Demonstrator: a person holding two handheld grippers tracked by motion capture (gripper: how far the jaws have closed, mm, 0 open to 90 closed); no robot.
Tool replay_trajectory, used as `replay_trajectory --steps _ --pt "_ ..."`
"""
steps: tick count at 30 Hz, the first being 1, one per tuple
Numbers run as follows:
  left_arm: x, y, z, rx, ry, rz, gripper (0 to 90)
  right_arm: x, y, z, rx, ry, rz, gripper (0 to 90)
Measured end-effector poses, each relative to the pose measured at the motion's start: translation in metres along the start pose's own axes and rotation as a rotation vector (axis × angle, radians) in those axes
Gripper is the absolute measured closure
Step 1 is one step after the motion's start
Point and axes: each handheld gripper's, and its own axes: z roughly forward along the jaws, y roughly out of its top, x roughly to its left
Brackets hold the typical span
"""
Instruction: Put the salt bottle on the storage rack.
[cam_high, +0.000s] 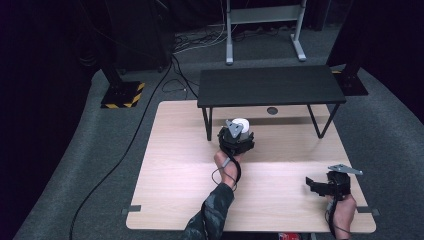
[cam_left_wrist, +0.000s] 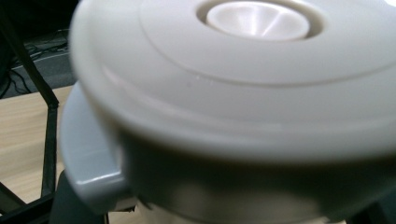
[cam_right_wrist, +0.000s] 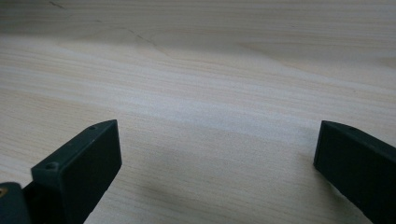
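Filling the left gripper view almost edge to edge, a white lidded container (cam_left_wrist: 243, 93) sits right against the camera, its round lid with a raised centre knob at the upper middle and a grey-white lug at lower left. From the high view, the left gripper (cam_high: 237, 134) is at that container (cam_high: 240, 123) in the centre of the frame, just in front of the small black shelf (cam_high: 270, 85); it appears to be gripping it, though the jaws themselves are hidden, so I cannot tell for sure. At lower right the right gripper (cam_high: 314, 184) idles with its jaws spread wide over bare wooden table (cam_right_wrist: 210, 84). My judgement: the container is mid-carry, and the next move calls for steady placement near or under the shelf.
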Motion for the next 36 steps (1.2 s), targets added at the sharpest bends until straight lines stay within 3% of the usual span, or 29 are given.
replay_trajectory --steps 22,36 --pt "0.004 0.047 -0.012 -0.012 -0.054 0.055 28.1 0.000 0.000 0.000 -0.002 0.000 0.002 0.0" --pt "0.012 0.076 -0.017 -0.032 -0.090 0.055 28.1 0.000 0.000 0.000 -0.001 -0.001 0.002 0.0"
